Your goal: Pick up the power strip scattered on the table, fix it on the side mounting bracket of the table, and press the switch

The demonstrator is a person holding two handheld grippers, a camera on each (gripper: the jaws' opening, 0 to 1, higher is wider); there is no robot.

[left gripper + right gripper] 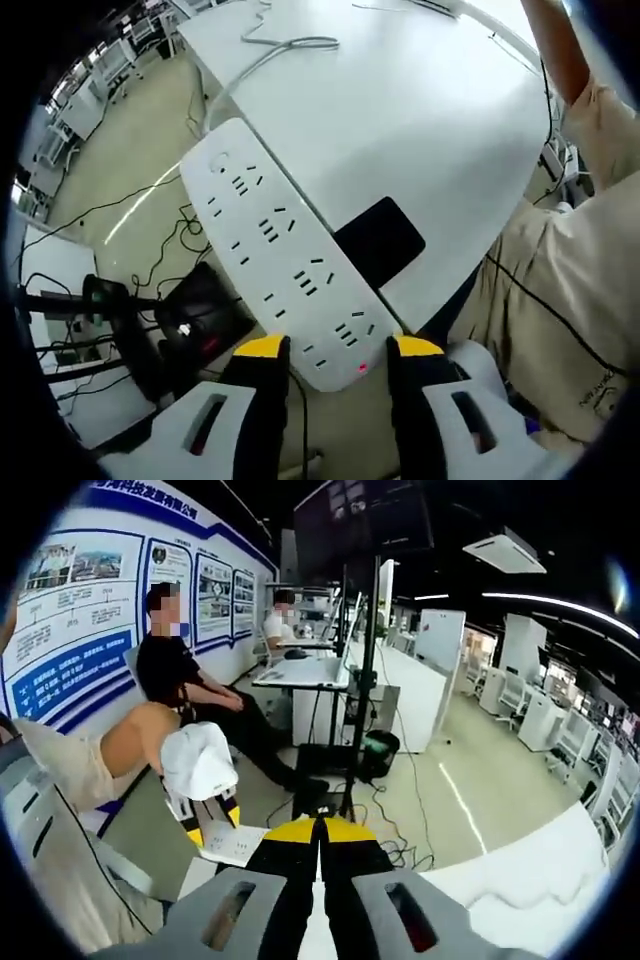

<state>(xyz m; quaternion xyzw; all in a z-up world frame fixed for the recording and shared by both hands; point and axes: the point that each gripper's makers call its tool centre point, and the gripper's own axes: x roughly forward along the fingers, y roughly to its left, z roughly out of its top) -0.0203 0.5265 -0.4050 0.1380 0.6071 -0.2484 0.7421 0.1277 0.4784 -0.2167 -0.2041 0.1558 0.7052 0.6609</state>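
The long white power strip (270, 230) runs slantwise along the edge of the white table (400, 110), with floor showing under its left side. A red light (361, 368) glows at its near end. My left gripper (340, 348) has its yellow-tipped jaws pressed against both sides of that near end. The strip's grey cable (285, 47) runs from the far end across the tabletop. A black rectangular plate (380, 240) lies at the table's edge, partly under the strip. My right gripper (320, 830) is shut with nothing in it and faces out into the room.
A person in beige (570, 280) stands close on the right of the table. Cables and a black box (195, 320) lie on the floor below the strip. In the right gripper view, seated people (175, 680), desks (300, 670) and a black stand (365, 680) are ahead, with the table corner (520, 900) at lower right.
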